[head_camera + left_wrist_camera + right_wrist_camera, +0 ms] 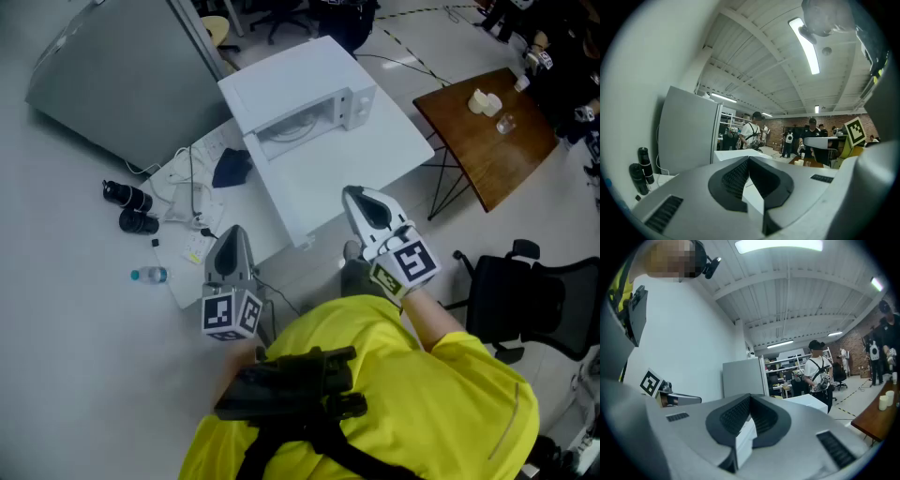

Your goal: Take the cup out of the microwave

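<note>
A white microwave [300,98] stands at the far end of a white table [347,173]. Its windowed door [292,129] faces me and looks closed. No cup shows inside it. My left gripper [232,232] is held low near my body, off the table's left corner, jaws shut and empty. My right gripper [354,195] hovers over the table's near edge, also shut with nothing in it. In the left gripper view the pads [740,176] meet at their tips, with the microwave [733,154] beyond. The right gripper view shows its pads [736,413] closed and the microwave [811,401] ahead to the right.
A wooden side table [492,150] with pale cups [485,101] stands at the right, and a black chair [520,291] nearer me. A grey cabinet [122,75] is at the left. Black cylinders [131,208], a water bottle [150,275], papers and a dark cloth [232,167] lie by the table's left side.
</note>
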### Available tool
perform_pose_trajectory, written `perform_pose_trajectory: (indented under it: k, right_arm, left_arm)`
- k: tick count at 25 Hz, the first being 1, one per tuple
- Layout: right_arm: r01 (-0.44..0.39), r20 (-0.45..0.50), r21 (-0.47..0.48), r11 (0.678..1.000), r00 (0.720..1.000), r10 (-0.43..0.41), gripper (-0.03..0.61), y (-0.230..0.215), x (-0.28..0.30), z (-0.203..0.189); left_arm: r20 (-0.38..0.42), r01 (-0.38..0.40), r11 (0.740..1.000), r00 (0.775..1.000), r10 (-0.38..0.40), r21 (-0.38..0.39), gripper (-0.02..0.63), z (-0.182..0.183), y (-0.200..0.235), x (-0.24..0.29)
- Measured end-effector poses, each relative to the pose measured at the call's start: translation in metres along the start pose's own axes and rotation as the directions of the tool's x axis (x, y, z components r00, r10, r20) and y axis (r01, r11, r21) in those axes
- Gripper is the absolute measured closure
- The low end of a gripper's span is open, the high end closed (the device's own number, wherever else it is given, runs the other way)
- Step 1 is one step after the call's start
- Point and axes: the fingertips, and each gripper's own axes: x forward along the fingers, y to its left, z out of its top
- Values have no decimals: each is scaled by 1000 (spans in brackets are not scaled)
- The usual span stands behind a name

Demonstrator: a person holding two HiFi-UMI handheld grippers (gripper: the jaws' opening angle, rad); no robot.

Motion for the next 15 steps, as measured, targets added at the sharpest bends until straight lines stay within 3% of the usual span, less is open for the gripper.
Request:
perform_pose_trajectory:
  k: [8, 14, 15]
  right_arm:
    - [-63, -50, 0, 998, 997, 63, 572, -122, 64, -4]
    - [-115, -160, 15, 993, 980, 116, 565, -182, 106, -53]
    - [-118, -185, 13, 993, 976, 118, 518, -188, 114, -69]
  left_arm:
    - [9, -57, 998, 998, 58, -41, 614, -4, -30, 128]
    - [-18, -142, 988, 990, 142, -59, 614, -25, -39, 191]
    - [-28, -152, 986, 988, 150, -64, 614, -31, -39, 197]
